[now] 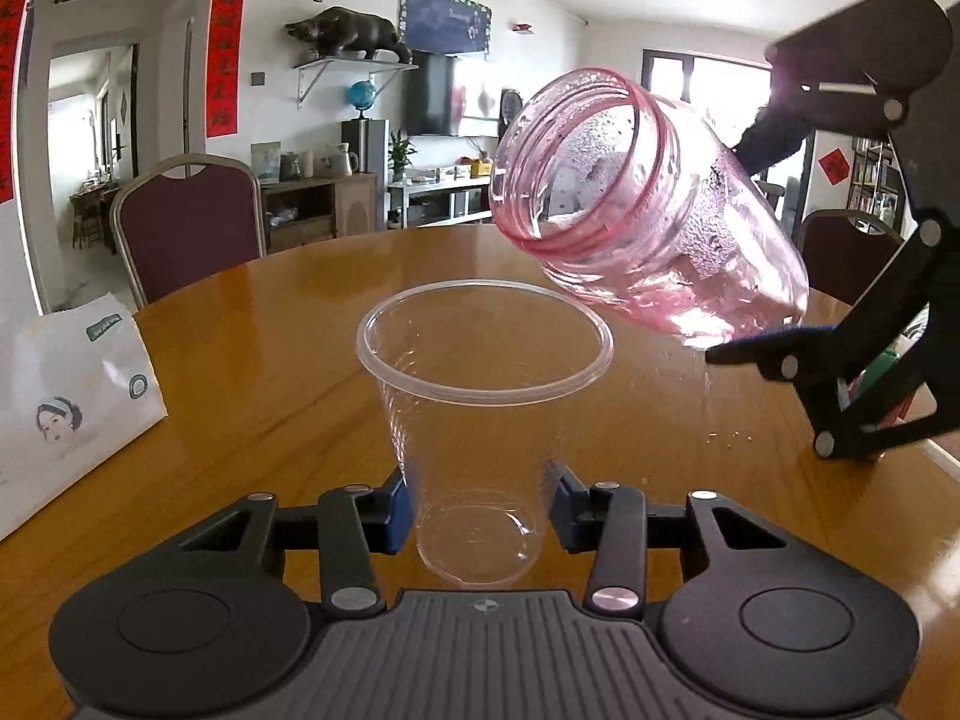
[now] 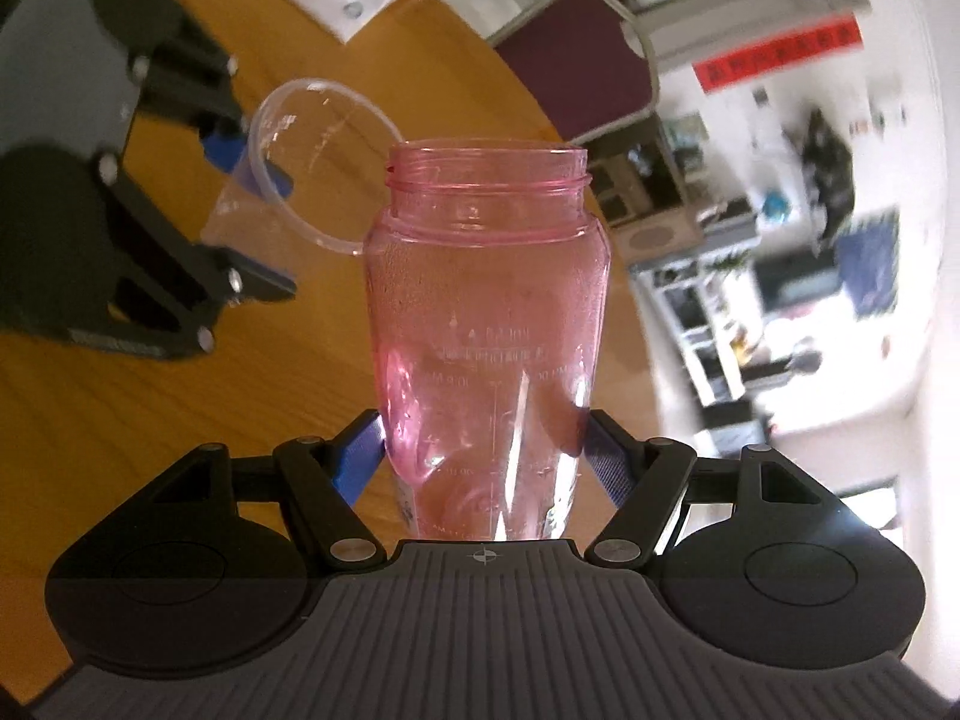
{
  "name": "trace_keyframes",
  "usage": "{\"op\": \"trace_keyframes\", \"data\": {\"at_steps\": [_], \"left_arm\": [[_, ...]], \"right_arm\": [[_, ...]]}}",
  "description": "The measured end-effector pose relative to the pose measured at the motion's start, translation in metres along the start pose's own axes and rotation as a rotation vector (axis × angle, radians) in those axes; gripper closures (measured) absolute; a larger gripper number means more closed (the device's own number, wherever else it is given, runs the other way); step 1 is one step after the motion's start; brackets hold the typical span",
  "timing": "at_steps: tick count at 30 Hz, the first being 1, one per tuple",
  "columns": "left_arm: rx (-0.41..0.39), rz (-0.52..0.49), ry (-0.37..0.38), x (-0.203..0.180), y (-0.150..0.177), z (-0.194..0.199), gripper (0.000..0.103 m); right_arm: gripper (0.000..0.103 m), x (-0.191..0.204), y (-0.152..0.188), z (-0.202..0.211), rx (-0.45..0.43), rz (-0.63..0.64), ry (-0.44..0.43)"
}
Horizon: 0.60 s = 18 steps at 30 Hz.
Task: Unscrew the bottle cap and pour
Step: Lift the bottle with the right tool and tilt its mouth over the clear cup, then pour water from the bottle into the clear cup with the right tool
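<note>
The left claw [image 1: 480,507] pinches the lower wall of a clear cup [image 1: 483,414], blue pads pressed against both sides, so the cup stands upright straight ahead of it on the table [image 1: 240,372]. The right claw [image 2: 483,456] clamps the base of a pink bottle [image 2: 489,324], whose cap is already off. The threaded mouth points forward, away from this claw. From the left claw's view, the bottle hangs up and to the right, tipped with its mouth just above and beside the cup's far rim. A little liquid pools low inside the bottle; the cup looks empty.

To pour well, the mouth probably needs to come over the middle of the cup before tipping further. A slow roll should keep the stream inside the rim. The left grip should stay light, since the thin cup may crumple. Drops already lie on the table, right of the cup.
</note>
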<state>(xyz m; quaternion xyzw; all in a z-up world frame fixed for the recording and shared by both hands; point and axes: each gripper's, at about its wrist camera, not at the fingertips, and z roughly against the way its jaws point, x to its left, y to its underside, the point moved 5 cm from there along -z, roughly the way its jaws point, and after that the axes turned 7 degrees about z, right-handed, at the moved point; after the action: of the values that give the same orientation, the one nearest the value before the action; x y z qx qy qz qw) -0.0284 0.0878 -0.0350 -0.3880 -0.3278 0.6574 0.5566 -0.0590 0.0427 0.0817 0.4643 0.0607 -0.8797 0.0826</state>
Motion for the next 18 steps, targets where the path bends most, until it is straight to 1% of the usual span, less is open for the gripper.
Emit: {"op": "trace_keyframes", "data": {"at_steps": [8, 18], "left_arm": [[0.007, -0.007, 0.006, 0.001, 0.001, 0.0, 0.06], [0.015, -0.008, 0.0, 0.0, 0.003, 0.0, 0.06]], "right_arm": [[0.03, 0.01, -0.005, -0.006, 0.04, 0.219, 0.084], [0.03, 0.018, -0.015, -0.003, 0.023, 0.392, 0.163]]}}
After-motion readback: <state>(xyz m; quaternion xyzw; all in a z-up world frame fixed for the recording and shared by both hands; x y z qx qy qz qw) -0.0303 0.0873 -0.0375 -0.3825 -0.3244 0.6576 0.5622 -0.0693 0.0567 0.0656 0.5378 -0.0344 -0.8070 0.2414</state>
